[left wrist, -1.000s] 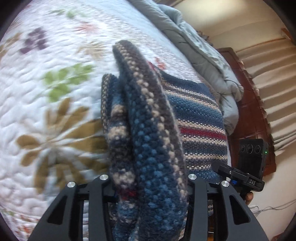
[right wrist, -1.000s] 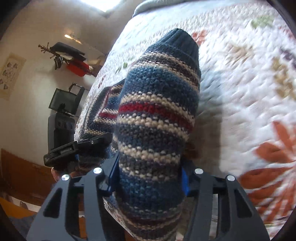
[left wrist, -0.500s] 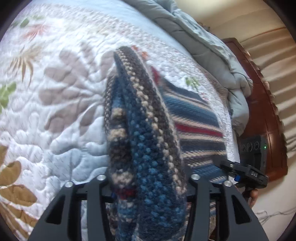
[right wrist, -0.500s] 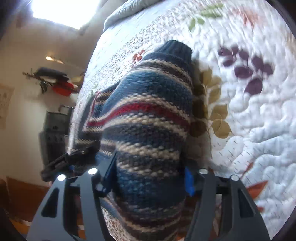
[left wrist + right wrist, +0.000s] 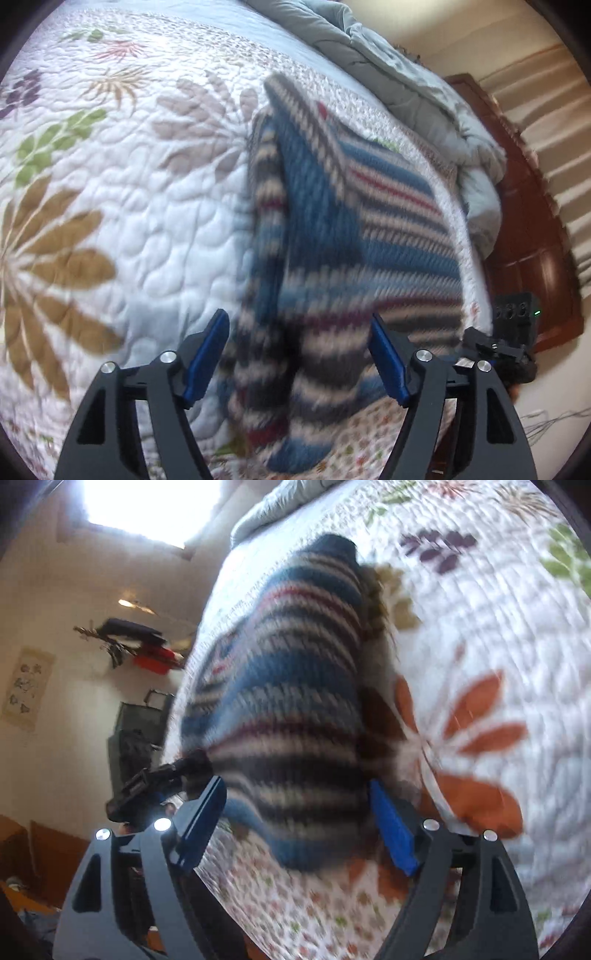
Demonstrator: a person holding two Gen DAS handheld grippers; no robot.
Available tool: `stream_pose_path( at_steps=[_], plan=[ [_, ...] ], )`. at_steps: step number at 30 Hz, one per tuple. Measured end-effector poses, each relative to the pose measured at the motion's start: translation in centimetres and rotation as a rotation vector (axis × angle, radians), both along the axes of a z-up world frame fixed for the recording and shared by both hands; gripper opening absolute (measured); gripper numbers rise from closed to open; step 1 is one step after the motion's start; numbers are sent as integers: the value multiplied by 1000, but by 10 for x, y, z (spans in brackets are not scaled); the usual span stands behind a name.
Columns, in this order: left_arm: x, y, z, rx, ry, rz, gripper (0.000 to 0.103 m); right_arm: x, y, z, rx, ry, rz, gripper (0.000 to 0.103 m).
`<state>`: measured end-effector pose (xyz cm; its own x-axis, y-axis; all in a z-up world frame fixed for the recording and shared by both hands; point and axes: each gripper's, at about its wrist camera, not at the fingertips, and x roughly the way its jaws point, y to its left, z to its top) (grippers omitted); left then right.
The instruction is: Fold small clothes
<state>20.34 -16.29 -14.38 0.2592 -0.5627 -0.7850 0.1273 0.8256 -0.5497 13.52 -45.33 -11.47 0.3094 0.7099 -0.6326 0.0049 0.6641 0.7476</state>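
A small striped knit sweater [image 5: 332, 258], blue, cream, grey and red, lies on the floral quilt [image 5: 129, 203] near the bed's edge, blurred by motion. My left gripper [image 5: 297, 354] is open, its blue pads apart on either side of the sweater's near end, not gripping it. In the right wrist view the same sweater [image 5: 295, 701] lies folded over on the quilt [image 5: 498, 646]. My right gripper [image 5: 297, 823] is open too, pads spread around the sweater's near end. Each gripper shows in the other's view, at the right edge [image 5: 498, 350] and the left edge [image 5: 155, 786].
A grey duvet [image 5: 406, 92] is bunched at the far side of the bed. A dark wooden headboard [image 5: 535, 240] and curtains lie to the right. The bed edge runs just under both grippers. A black case [image 5: 140, 727] stands by the wall.
Both grippers have opened and let go of the sweater, which has dropped onto the quilt. Both have drawn back a little toward the bed edge.
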Motion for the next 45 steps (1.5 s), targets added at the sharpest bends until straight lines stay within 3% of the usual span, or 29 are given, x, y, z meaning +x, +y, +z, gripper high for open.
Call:
stream_pose_path(
  at_steps=[1,2,3,6,11,13,16,17,19,21,24,26,30,34,45],
  plan=[
    [-4,1,-2,12,-6,8,75,-4,1,-4,-6,17,1,64],
    [-8,3,-7,14,0,20,76,-6,2,-10,6,41,1,46],
    [-9,4,-10,7,13,30,75,-9,1,-13,16,63,1,40],
    [-16,9,-15,10,18,50,70,-16,2,-15,-23,69,-7,32],
    [-17,-6,-17,105,-9,19,69,-16,6,-31,-104,145,-18,31],
    [-18,-6,-17,104,-6,30,69,-16,8,-28,-97,149,-30,33],
    [-23,-13,-7,130,-3,52,70,-33,9,-8,-149,122,-49,55],
    [-28,-16,-1,139,-1,63,70,-39,11,1,-190,109,-53,61],
    [-38,-20,8,187,-2,72,69,-55,16,19,-289,73,-58,62],
    [-50,-21,18,236,-16,80,69,-75,25,39,-364,32,-67,75],
    [-77,-25,39,312,-70,115,73,-104,39,63,-499,-22,-89,88],
    [-91,-29,50,364,-87,121,82,-115,46,74,-564,-46,-99,90],
    [-113,-29,70,413,-125,116,82,-130,50,84,-590,-58,-128,92],
    [-130,-21,86,425,-164,128,82,-144,67,93,-690,-68,-142,92],
    [-165,-17,120,469,-249,131,84,-166,96,124,-710,-132,-147,93]
  ],
)
